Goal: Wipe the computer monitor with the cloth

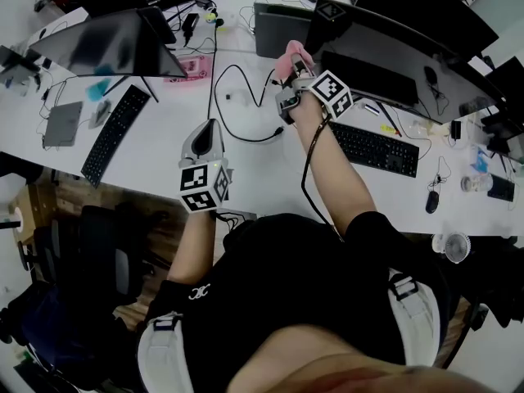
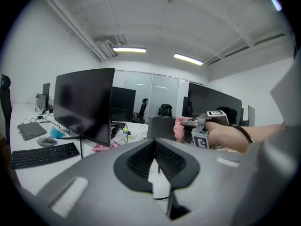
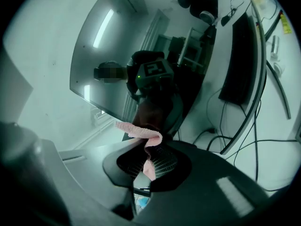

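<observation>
Right gripper (image 3: 148, 161) pinches a crumpled pink cloth (image 3: 140, 131) before the glossy dark monitor (image 3: 106, 55) at eleven o'clock, ready to wipe; left gripper (image 2: 157, 171) idles closed.

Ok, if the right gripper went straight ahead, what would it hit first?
Most likely the monitor, cloth first: the right gripper points straight at its screen, though depth is unclear.

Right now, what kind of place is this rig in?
Likely an open-plan office: a long white desk carrying several monitors and keyboards, with office chairs and glass partitions behind.
</observation>
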